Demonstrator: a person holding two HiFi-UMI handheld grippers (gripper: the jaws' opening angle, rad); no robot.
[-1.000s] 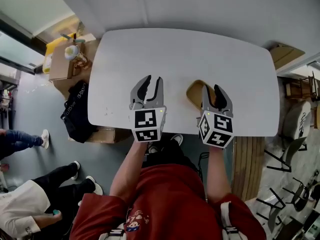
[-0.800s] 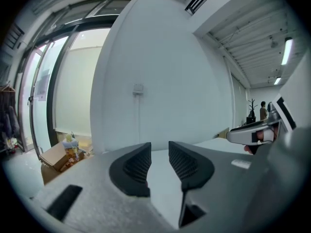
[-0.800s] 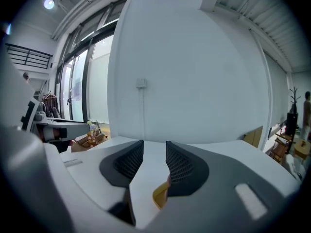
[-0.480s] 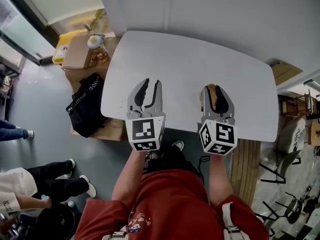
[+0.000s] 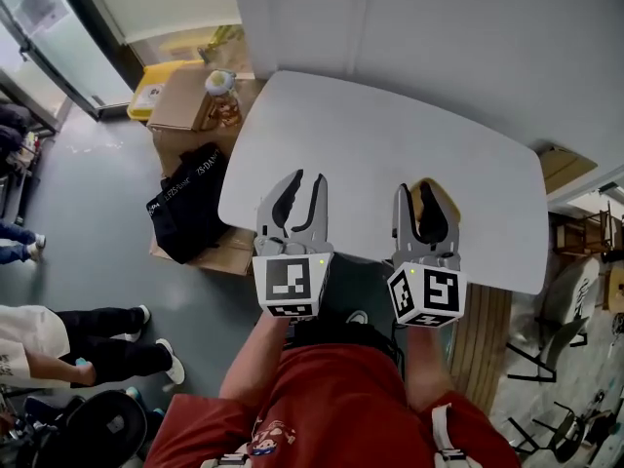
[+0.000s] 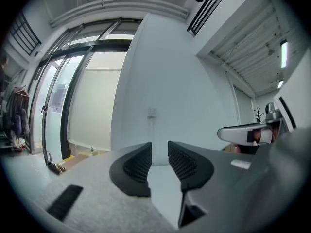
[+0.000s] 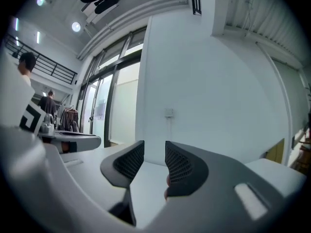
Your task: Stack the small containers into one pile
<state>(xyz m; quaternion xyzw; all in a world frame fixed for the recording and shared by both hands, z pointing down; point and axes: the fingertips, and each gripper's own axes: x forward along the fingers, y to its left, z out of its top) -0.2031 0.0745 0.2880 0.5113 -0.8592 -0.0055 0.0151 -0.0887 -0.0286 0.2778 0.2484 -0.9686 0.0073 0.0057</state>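
One small tan container (image 5: 450,201) lies on the white table (image 5: 390,125) near its front edge, mostly hidden under my right gripper (image 5: 417,189). That gripper hovers over it, its jaws closing with a clear gap. In the right gripper view the right gripper (image 7: 154,152) shows only bare table between its fingers; a tan sliver (image 7: 166,180) peeks beside the right finger. My left gripper (image 5: 303,179) hangs over bare table to the left. In the left gripper view the left gripper (image 6: 159,152) has closing jaws that hold nothing. No other container is in view.
Cardboard boxes (image 5: 180,100) with a jar (image 5: 220,86) and a black bag (image 5: 190,203) sit on the floor left of the table. People stand at the far left (image 5: 58,330). A slatted wooden bench (image 5: 480,330) and chairs (image 5: 575,291) are on the right.
The head view has swung, so the table sits further right and tilted. My right gripper has come over the tan container, which earlier showed to its left. Both pairs of jaws have narrowed slightly.
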